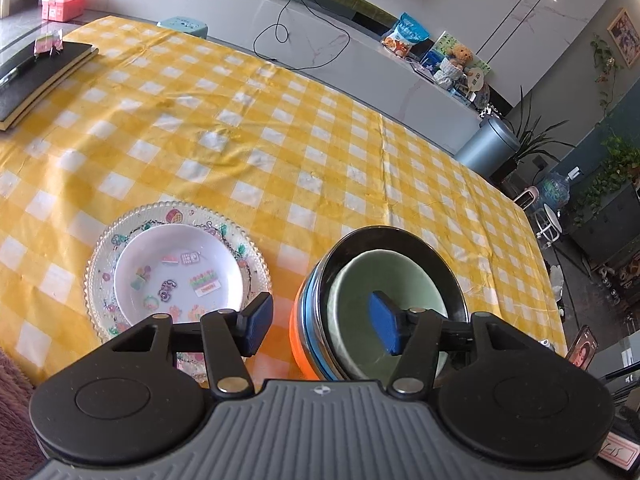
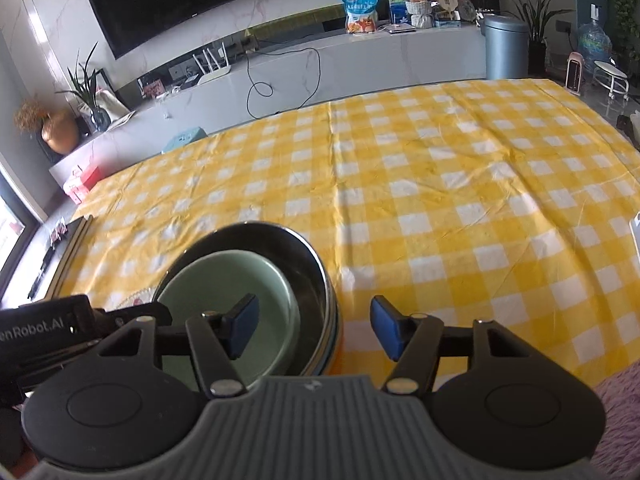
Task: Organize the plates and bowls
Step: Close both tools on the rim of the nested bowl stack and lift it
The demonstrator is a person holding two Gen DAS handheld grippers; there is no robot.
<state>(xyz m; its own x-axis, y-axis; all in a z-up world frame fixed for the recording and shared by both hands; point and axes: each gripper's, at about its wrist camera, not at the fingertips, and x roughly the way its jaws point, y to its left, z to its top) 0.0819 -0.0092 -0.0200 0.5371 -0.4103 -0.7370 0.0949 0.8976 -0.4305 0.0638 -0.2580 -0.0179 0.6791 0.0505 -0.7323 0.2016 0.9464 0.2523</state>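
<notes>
Both grippers, left point(image 1: 320, 326) and right point(image 2: 314, 328), hang with jaws released astride the bowl stack point(image 1: 384, 304), hiding its near rim.

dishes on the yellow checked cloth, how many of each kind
plates: 2, a white plate resting on a clear glass plate
bowls: 2 for certain, a green bowl nested in a steel bowl; orange and blue bands below may be more bowls, cannot tell
total: 4 sure
</notes>
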